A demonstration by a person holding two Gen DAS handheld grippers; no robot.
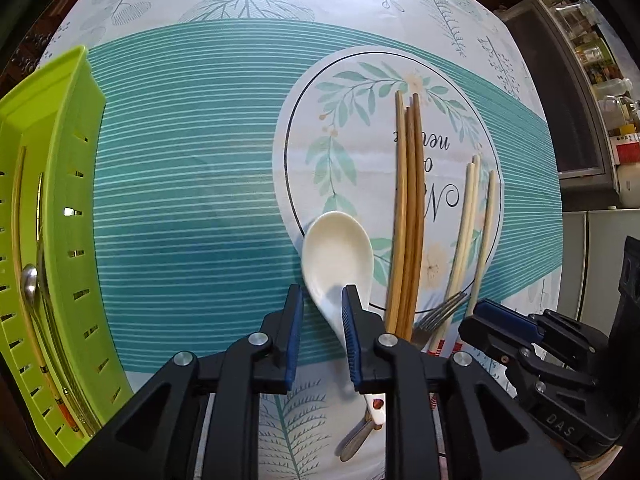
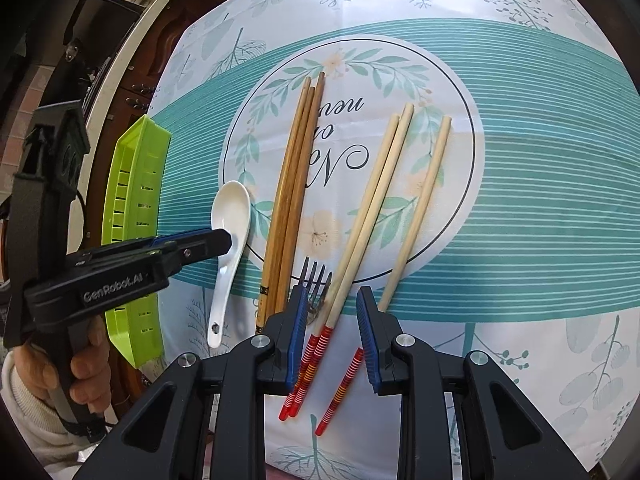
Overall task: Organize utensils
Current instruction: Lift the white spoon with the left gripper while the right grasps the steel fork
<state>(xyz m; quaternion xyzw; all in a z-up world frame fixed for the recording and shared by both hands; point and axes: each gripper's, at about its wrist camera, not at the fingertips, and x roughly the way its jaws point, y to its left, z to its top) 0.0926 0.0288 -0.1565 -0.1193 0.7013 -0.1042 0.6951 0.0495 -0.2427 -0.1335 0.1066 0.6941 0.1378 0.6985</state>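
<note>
A white ceramic spoon (image 1: 336,248) lies on the patterned tablecloth (image 1: 200,200). Its neck runs between the jaws of my left gripper (image 1: 322,294), which stand apart around it without pinching; the same gripper (image 2: 222,242) hovers over the spoon (image 2: 232,208) in the right wrist view. My right gripper (image 2: 332,296) is open over two pale chopsticks (image 2: 360,216) with red-striped ends. A third pale chopstick (image 2: 420,208) passes under its right finger. Dark brown chopsticks (image 2: 296,176) and a metal fork (image 2: 316,280) lie between spoon and pale chopsticks.
A green slotted basket (image 1: 60,140) stands at the left and holds a metal spoon (image 1: 30,280) and chopsticks. A person's hand (image 2: 88,360) grips the left tool. Shelves with bottles (image 1: 608,92) stand beyond the table's right edge.
</note>
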